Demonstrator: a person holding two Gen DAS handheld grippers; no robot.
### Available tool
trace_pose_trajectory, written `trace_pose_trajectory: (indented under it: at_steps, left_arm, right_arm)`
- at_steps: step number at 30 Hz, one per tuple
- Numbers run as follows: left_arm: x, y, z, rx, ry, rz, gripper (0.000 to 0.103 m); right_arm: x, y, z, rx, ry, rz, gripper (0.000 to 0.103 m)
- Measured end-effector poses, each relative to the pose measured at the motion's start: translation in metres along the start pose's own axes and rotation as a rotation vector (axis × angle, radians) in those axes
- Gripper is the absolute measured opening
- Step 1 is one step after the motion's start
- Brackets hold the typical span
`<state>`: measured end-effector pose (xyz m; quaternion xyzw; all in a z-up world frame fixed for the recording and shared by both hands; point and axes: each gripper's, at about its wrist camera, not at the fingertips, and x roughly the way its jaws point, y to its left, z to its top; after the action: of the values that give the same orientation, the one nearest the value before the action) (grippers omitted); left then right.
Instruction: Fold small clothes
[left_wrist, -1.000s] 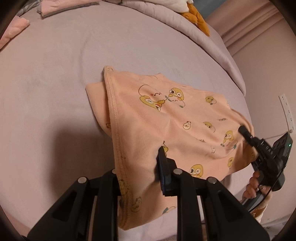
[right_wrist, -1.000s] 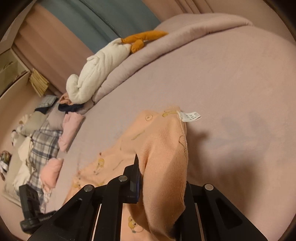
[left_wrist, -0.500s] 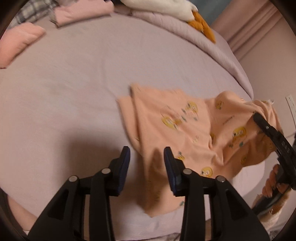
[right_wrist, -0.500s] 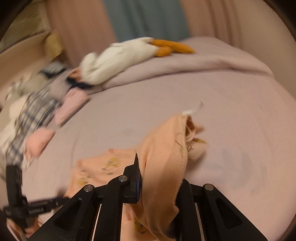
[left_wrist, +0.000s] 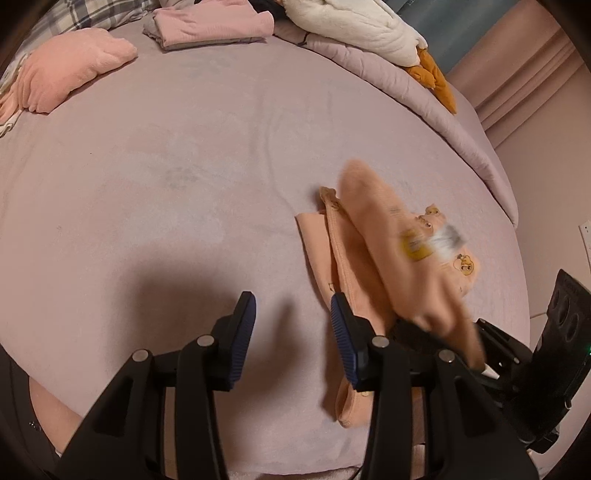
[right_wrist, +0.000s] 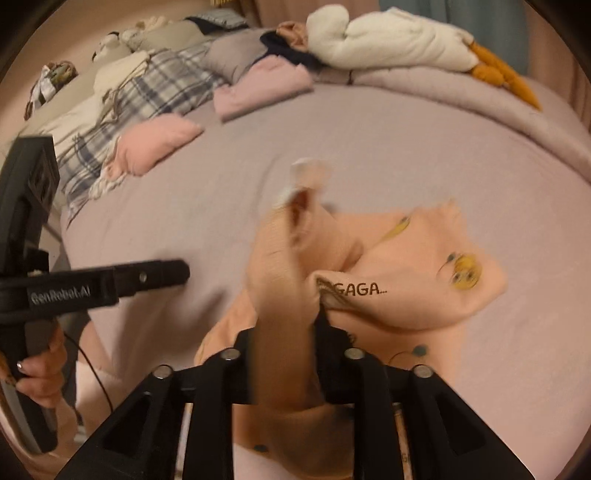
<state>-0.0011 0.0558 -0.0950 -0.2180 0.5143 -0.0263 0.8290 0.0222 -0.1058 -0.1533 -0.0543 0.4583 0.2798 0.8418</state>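
A peach baby garment (left_wrist: 354, 258) printed with yellow ducks lies on the mauve bed sheet (left_wrist: 166, 184), lower right in the left wrist view. My left gripper (left_wrist: 293, 325) hovers just left of it, its jaws opening with only sheet between them. One end of the garment (right_wrist: 424, 280) is lifted and folded over the rest. That end drapes through my right gripper (right_wrist: 286, 350), whose jaws are opening around the blurred cloth. A white label (right_wrist: 299, 173) sticks up at the fold. The left gripper's finger (right_wrist: 155, 273) shows at the left of the right wrist view.
Folded pink clothes (left_wrist: 214, 26) and a pink bundle (left_wrist: 70, 74) lie at the far left. A white plush with orange feet (left_wrist: 362, 29) rests on the rolled quilt (left_wrist: 406, 85) along the far edge. Plaid fabric (right_wrist: 147, 92) is heaped beyond. A hand (right_wrist: 37, 373) holds the left tool.
My left gripper let go of the garment's hem, spread its jaws and drew off to the left. My right gripper swung its held end across over the garment, rolling as it went.
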Motion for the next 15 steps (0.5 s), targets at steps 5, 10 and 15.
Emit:
trace_pose_trajectory:
  at_steps: [5, 10, 15]
  left_arm:
    - [-0.009, -0.001, -0.001, 0.008, -0.009, -0.023, 0.050]
    - [-0.014, -0.007, -0.002, 0.025, -0.004, -0.059, 0.053]
    - [-0.011, -0.014, -0.003, 0.044, 0.015, -0.083, 0.053]
  right_arm:
    - [-0.030, -0.006, -0.004, 0.030, -0.049, 0.042, 0.053]
    - [-0.061, -0.025, -0.011, 0.090, -0.122, 0.034, 0.062]
    - [-0.065, -0.052, -0.020, 0.172, -0.137, -0.040, 0.062]
